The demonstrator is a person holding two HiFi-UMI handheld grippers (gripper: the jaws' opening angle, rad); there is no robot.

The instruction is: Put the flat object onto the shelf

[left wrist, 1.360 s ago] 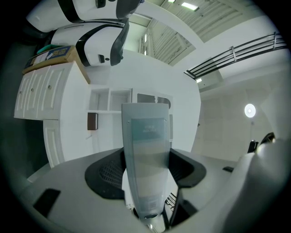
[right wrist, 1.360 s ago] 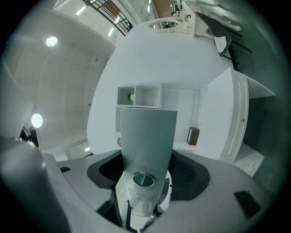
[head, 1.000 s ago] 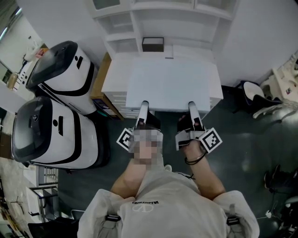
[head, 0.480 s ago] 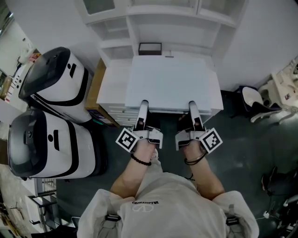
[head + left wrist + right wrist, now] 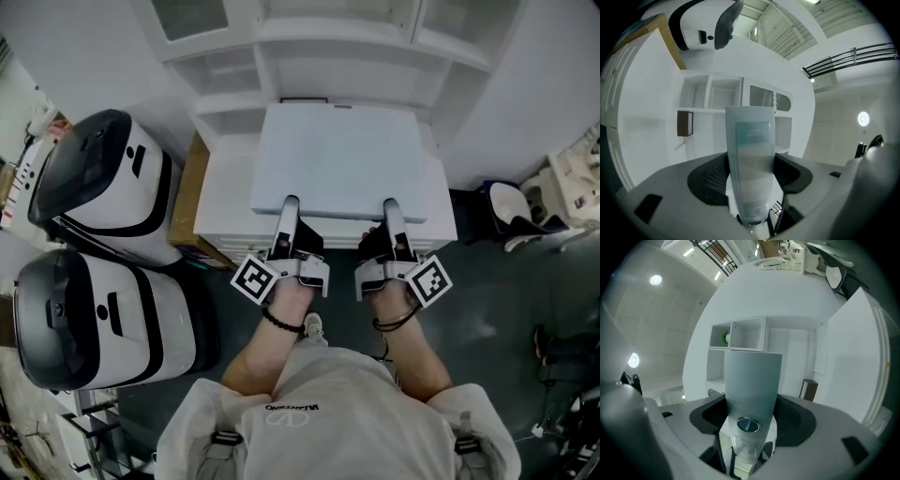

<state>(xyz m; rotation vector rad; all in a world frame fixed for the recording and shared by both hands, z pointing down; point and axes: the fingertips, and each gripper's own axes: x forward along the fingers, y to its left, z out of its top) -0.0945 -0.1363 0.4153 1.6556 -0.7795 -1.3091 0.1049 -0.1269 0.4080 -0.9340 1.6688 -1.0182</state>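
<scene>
A large flat white board [image 5: 342, 159] hangs level above a white drawer cabinet [image 5: 221, 202], in front of the white shelf unit [image 5: 281, 58]. My left gripper [image 5: 290, 206] is shut on the board's near edge at the left, my right gripper [image 5: 393, 206] on the same edge at the right. The board's far edge reaches the lower shelf and hides nearly all of a small dark box [image 5: 302, 98]. In the left gripper view the board [image 5: 637, 136] fills the left side beside the gripper [image 5: 750, 140], with the shelf [image 5: 712, 98] and dark box [image 5: 684, 123] ahead. The right gripper view shows the board [image 5: 853, 376], the gripper [image 5: 752, 380] and the box [image 5: 808, 389].
Two big white-and-black machines [image 5: 98, 173] [image 5: 89, 319] stand at the left, with a brown carton [image 5: 190, 187] between them and the cabinet. A white chair [image 5: 511, 211] sits at the right on the dark floor. Upper shelf compartments [image 5: 337, 28] are open-fronted.
Both grippers have carried the board up and forward toward the shelf. It now covers almost all of the dark box, which was in full view a second ago.
</scene>
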